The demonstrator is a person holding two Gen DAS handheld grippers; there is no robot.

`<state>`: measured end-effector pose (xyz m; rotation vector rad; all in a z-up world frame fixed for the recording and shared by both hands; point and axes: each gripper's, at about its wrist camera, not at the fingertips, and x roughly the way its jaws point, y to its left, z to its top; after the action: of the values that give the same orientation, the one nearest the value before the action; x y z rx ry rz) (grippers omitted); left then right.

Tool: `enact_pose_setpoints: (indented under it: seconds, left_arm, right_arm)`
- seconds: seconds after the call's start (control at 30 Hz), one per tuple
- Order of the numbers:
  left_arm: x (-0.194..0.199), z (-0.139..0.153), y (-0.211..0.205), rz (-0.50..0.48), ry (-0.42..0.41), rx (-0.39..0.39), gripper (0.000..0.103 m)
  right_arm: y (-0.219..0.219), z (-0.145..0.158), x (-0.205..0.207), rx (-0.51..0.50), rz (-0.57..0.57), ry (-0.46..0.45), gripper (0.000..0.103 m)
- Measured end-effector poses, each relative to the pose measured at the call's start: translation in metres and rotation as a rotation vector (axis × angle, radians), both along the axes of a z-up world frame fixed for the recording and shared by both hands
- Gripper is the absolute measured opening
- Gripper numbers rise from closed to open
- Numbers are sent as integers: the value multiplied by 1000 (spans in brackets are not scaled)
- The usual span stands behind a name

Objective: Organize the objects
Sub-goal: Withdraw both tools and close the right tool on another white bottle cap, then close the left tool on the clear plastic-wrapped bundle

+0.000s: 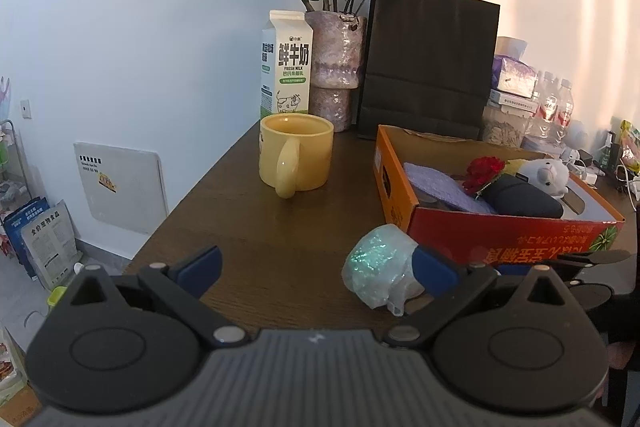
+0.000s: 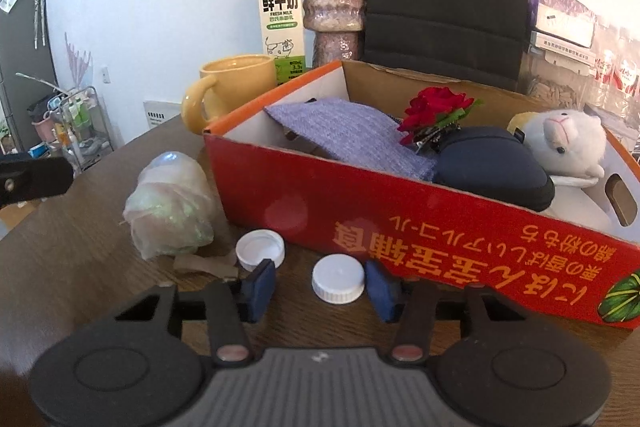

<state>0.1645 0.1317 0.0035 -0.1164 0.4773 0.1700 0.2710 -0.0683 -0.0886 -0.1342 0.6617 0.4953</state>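
Observation:
A red and orange cardboard box (image 1: 508, 227) (image 2: 304, 203) on the brown table holds a purple cloth (image 2: 344, 131), a red fabric rose (image 2: 436, 107), a dark blue pouch (image 2: 492, 163) and a white plush sheep (image 2: 564, 143). A glittery wrapped bundle (image 1: 380, 263) (image 2: 172, 211) lies left of the box. My left gripper (image 1: 316, 269) is open, its right finger against the bundle. My right gripper (image 2: 322, 285) is open around a white bottle cap (image 2: 338, 278). A second white cap (image 2: 260, 249) and a scrap of brown paper (image 2: 204, 264) lie beside it.
A yellow mug (image 1: 296, 157) (image 2: 228, 87), a milk carton (image 1: 286, 65) (image 2: 280, 15), a vase of dried roses (image 1: 334, 67), and a black paper bag (image 1: 428, 63) stand behind. Tissue boxes and water bottles (image 1: 554, 107) sit far right. The table edge (image 1: 192, 187) drops off left.

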Motion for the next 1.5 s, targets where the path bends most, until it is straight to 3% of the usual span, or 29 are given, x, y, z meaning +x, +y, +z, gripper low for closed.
enact_pose_setpoints:
  seconds: [0.17,0.27,0.63,1.0,1.2,1.5]
  left_arm:
    - [0,-2,-2,2,7,0,103]
    - [1,-3,-4,2,14,2,103]
    - [18,-9,-18,-14,51,8,103]
    - [43,-17,-37,-34,86,16,103]
    - [56,-21,-41,-13,94,13,103]
    - [72,-35,-35,37,122,-41,103]
  right_arm:
    - [3,-1,-1,-7,11,-15,40]
    - [3,0,-3,-6,17,-25,27]
    - [-7,13,-23,52,41,-116,27]
    - [-59,27,-40,94,-20,-202,27]
    - [-85,25,-39,89,-65,-204,27]
    - [-85,26,-42,87,-56,-226,27]
